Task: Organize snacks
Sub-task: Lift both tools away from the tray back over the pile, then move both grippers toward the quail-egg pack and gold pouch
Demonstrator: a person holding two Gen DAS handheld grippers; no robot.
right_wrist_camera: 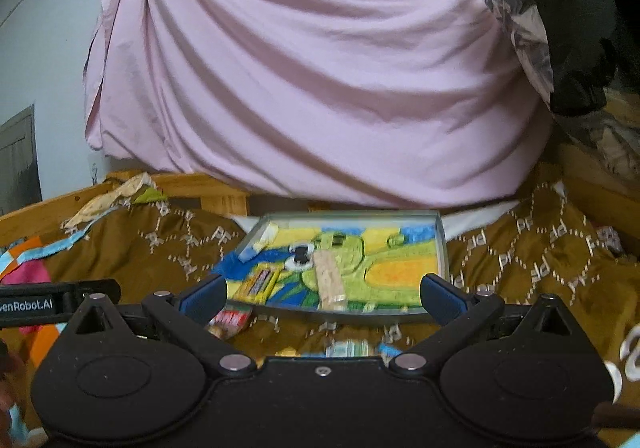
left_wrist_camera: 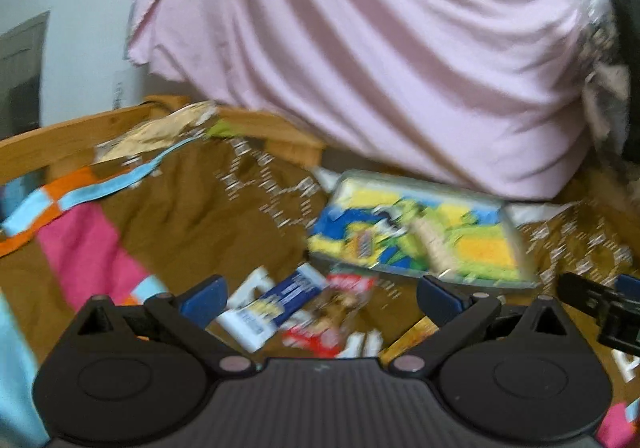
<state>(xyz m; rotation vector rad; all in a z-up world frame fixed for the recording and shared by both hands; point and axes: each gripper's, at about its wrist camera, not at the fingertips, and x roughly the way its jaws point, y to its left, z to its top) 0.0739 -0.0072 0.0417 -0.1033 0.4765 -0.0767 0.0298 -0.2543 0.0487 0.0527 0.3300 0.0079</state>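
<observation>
A shallow grey tray (right_wrist_camera: 442,248) lined with a yellow, green and blue towel lies on the brown bedspread; it also shows in the left wrist view (left_wrist_camera: 516,248). In the tray lie a beige bar (right_wrist_camera: 330,280), a yellow packet (right_wrist_camera: 258,282) and a small pale packet (right_wrist_camera: 264,234). My left gripper (left_wrist_camera: 320,296) is open and empty above loose snacks: a blue-and-white wrapper (left_wrist_camera: 272,306) and a red packet (left_wrist_camera: 332,320). My right gripper (right_wrist_camera: 322,296) is open and empty just before the tray's near rim. A red packet (right_wrist_camera: 232,322) lies below its left finger.
A brown patterned bedspread (right_wrist_camera: 540,268) covers the bed. A wooden bed frame (left_wrist_camera: 60,140) runs along the left and back. A large pink cloth (right_wrist_camera: 312,80) hangs behind the tray. A pink, orange and blue cloth (left_wrist_camera: 84,248) lies at the left. More wrappers (right_wrist_camera: 348,348) lie near my right gripper.
</observation>
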